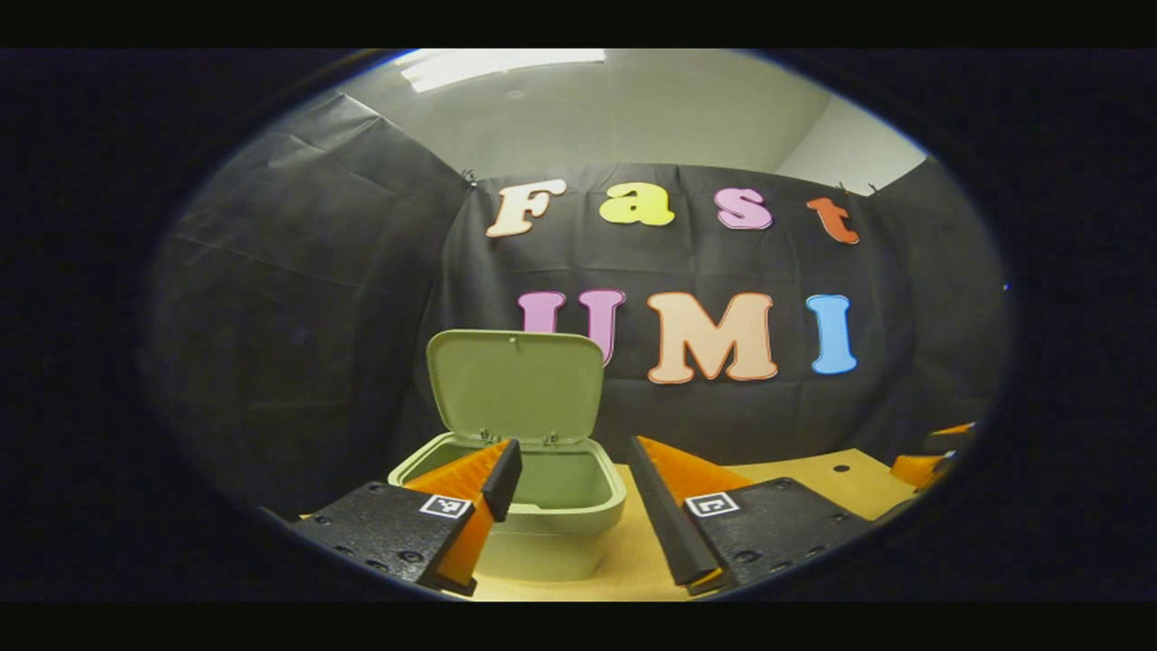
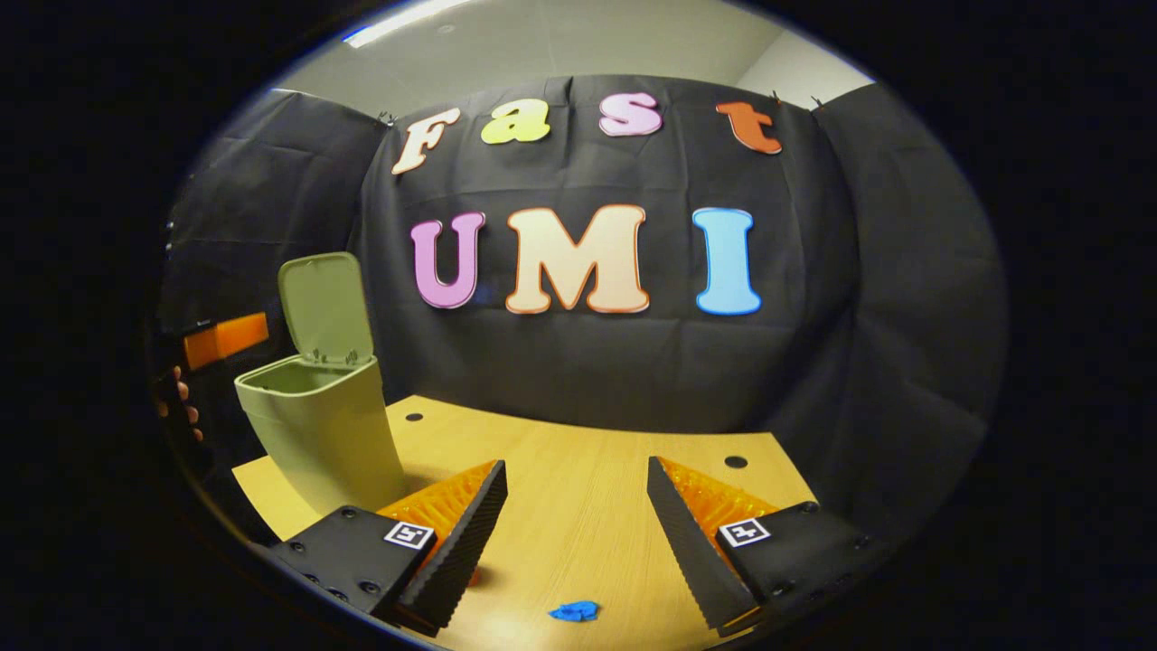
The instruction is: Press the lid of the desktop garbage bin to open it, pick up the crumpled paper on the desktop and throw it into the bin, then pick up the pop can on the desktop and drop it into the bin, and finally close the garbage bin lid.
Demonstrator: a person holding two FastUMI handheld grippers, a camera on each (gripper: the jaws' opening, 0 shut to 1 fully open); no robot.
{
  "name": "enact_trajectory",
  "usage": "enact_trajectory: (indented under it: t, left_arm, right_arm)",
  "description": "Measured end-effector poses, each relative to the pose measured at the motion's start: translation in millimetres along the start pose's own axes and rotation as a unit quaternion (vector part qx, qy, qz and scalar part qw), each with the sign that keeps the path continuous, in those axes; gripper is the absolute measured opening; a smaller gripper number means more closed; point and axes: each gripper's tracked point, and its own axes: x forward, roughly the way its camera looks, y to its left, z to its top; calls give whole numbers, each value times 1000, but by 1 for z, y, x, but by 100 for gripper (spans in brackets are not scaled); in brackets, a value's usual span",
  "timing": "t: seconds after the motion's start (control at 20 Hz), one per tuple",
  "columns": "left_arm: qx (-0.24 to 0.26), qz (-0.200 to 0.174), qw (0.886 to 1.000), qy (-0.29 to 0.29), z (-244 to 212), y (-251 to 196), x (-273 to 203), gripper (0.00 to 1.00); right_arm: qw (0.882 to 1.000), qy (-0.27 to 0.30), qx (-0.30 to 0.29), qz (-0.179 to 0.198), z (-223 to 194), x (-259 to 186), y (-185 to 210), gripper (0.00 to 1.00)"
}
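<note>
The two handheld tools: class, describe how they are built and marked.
Each tool, left and right, has two wedge-shaped fingers with ribbed inner faces, mounted on black blocks with screw heads. Each block carries a small square black-and-white marker.

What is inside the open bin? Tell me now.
The left gripper view shows the garbage bin with its lid raised: bare inner walls are visible, nothing on them. The rim and the left gripper hide the bottom.
</note>
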Motion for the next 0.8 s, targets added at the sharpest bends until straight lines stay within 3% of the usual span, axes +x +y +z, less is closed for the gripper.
enact_trajectory:
  t: [0.35, 0.55, 0.8]
  left_arm:
    - [18, 7, 1000, -14, 19, -9, -20, 94]
    - [42, 18, 999, -13, 22, 1, -36, 94]
    - [76, 34, 996, -30, 38, 13, -47, 92]
  right_arm:
    - [995, 89, -48, 13, -91, 32, -7, 98]
    - [986, 146, -80, 24, -140, 52, -1, 99]
    - [972, 219, -76, 23, -196, 64, -4, 99]
